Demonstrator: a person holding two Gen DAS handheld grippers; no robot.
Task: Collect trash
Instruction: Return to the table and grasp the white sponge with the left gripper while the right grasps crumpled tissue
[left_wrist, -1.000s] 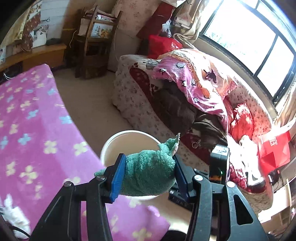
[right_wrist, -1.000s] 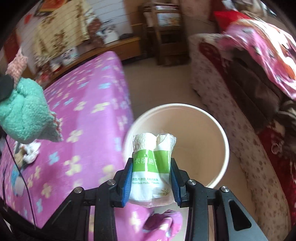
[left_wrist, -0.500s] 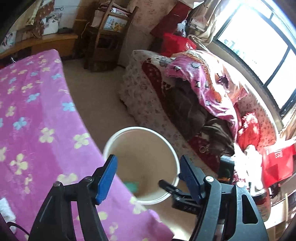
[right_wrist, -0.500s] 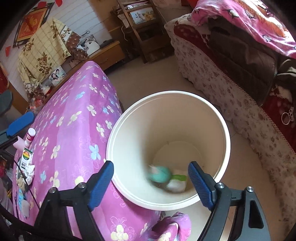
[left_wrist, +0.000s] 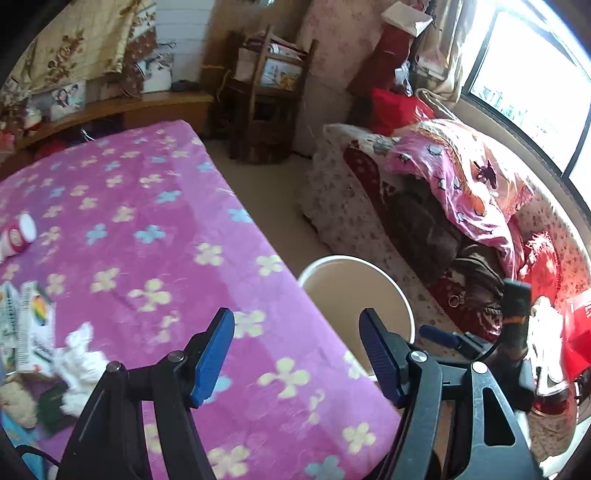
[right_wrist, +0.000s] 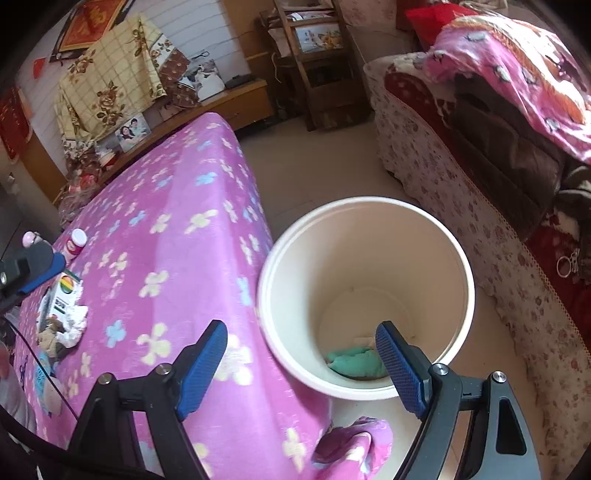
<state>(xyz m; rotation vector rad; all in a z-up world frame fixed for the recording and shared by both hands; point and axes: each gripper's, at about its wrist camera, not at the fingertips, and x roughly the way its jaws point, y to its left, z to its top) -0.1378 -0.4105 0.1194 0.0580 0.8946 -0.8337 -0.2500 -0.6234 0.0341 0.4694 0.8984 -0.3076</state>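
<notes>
Far left on the desk (left_wrist: 155, 206), under its purple flowered cloth: leftover trash pile, crumpled white tissue (left_wrist: 79, 356), small printed box (left_wrist: 35, 328), small pink-and-white bottle (left_wrist: 18, 234) lying further back. Left gripper (left_wrist: 297, 354) over the desk edge, fingers apart, nothing between them; they have just been opening. White bucket (right_wrist: 369, 236) sits on the floor just beside the desk's corner, green cloth (right_wrist: 356, 363) in the bottom with something white near it. Right gripper (right_wrist: 304, 363) above the bucket's near rim, fingers wide apart and empty, also just opened. Both drops look done; next is likely a reach back left to the pile. Risks: tissue is soft and lies against the box, so a pinch could grab both or snag the cloth cover; the bottle could roll if nudged; a low swing could clip the bucket rim.
</notes>
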